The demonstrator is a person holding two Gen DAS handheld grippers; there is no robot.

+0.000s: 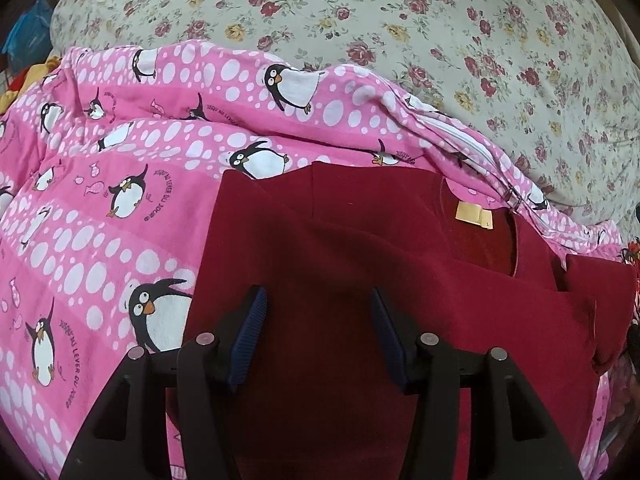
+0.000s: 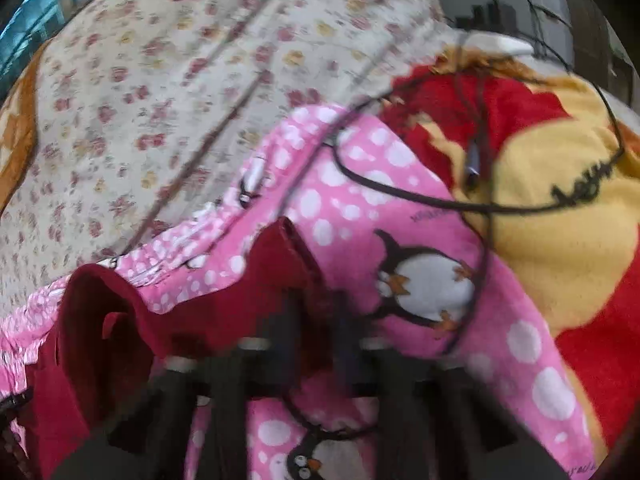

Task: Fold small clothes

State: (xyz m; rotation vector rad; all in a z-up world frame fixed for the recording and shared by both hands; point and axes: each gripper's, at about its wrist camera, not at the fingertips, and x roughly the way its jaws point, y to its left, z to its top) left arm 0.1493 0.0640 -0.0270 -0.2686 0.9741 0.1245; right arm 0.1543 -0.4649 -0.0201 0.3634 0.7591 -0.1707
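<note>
A dark red garment (image 1: 360, 260) lies spread on a pink penguin blanket (image 1: 100, 220), its neck opening and yellow label (image 1: 472, 214) toward the right. My left gripper (image 1: 318, 320) hovers just over the garment's middle, open, its blue pads (image 1: 250, 336) apart with only flat cloth beneath. The right wrist view is blurred. There the right gripper (image 2: 316, 308) has its fingers close together, and a fold of the red garment (image 2: 100, 320) rises into a peak at their tips. The cloth looks pinched between them. The pink blanket (image 2: 400, 208) lies just beyond.
A floral bedsheet (image 1: 440, 40) covers the bed beyond the pink blanket and shows again (image 2: 160, 100) in the right wrist view. A yellow and red fleece blanket (image 2: 560, 240) lies to the right, with a thin black cable (image 2: 400, 196) looping across it.
</note>
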